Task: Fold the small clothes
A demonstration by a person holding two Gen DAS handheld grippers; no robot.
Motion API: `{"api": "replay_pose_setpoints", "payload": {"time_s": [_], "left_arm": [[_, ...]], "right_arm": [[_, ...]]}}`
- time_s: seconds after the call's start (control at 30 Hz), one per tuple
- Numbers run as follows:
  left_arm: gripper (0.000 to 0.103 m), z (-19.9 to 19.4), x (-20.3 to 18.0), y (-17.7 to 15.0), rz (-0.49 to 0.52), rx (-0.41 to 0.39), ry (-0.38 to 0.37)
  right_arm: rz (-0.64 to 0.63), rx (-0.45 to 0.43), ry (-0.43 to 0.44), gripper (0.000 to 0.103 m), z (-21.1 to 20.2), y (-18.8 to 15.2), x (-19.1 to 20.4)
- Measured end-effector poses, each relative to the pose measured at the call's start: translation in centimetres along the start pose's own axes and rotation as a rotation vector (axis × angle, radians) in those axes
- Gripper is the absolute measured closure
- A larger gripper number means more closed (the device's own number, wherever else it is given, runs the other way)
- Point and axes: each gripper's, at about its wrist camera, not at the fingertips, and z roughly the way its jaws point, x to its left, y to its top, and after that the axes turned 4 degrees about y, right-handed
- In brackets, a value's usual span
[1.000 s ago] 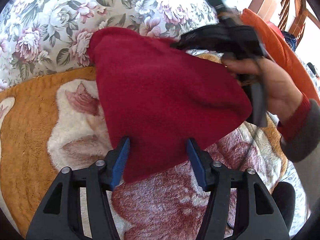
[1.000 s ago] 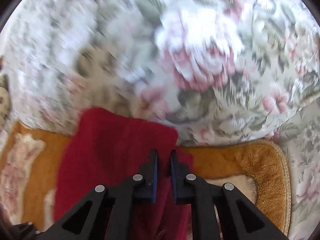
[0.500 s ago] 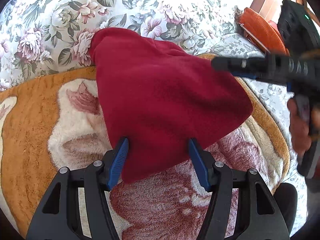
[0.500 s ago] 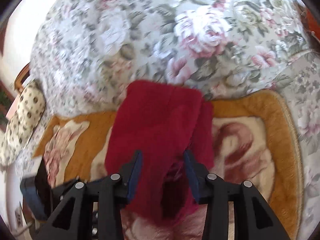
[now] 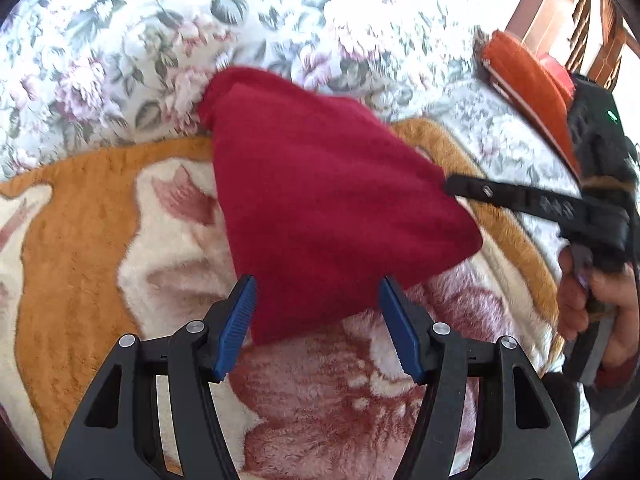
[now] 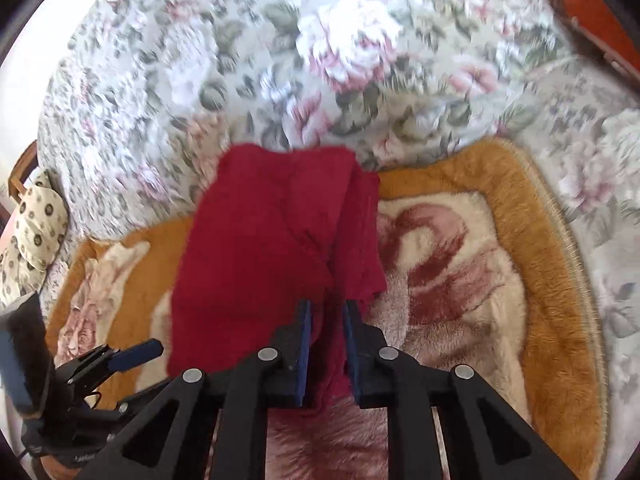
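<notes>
here, right gripper (image 6: 325, 354) on red garment (image 6: 260, 248)

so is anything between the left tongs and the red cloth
Nothing visible. The left tongs are open with the red cloth's near corner already between the fingers; the right tongs grip its other edge.

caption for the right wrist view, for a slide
Right gripper closing on the near edge of a folded red garment lying on a plush orange-and-cream blanket.
</notes>
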Motion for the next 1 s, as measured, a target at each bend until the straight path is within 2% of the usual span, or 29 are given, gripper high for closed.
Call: {"api": "replay_pose_setpoints", "payload": {"time_s": [0.1, 0.2, 0.27, 0.37, 0.53, 0.63, 0.73, 0.93, 1.0], "left_arm": [[0.04, 0.2, 0.0, 1.0, -0.003, -0.005, 0.021], [0.04, 1.2, 0.0, 1.6, -0.008, 0.004, 0.06], [0.04, 2.3, 0.1, 1.8, -0.025, 0.025, 0.067], [0.04, 3.4, 0.4, 1.7, -0.048, 0.052, 0.082], [0.04, 3.9, 0.6, 1.5, -0.056, 0.059, 0.099], [0.04, 3.3, 0.9, 1.8, -0.07, 0.054, 0.087], [0.04, 2.7, 0.9, 2.2, -0.06, 0.035, 0.107], [0.04, 2.5, 1.1, 3.1, -0.055, 0.025, 0.127], [0.04, 2.8, 1.1, 3.4, -0.056, 0.027, 0.133]], "right_arm": [[-0.06, -0.018, 0.006, 0.087, -1.2, -0.4, 1.7], [-0.102, 0.007, 0.02, 0.087, -0.8, -1.3, 2.7], [-0.134, 0.021, -0.021, 0.087, 0.3, -1.9, 2.8], [-0.117, 0.078, -0.087, 0.087, 3.0, -2.7, 1.4], [-0.109, 0.077, -0.074, 0.084, 3.0, -2.6, 1.0], [-0.092, 0.047, -0.042, 0.082, 1.6, -2.0, 1.3], [-0.068, -0.009, -0.019, 0.073, 0.3, -1.2, 1.5], [-0.079, -0.076, -0.024, 0.073, -0.1, 0.4, 2.8], [-0.076, -0.067, -0.047, 0.073, 0.8, 1.0, 3.1]]}}
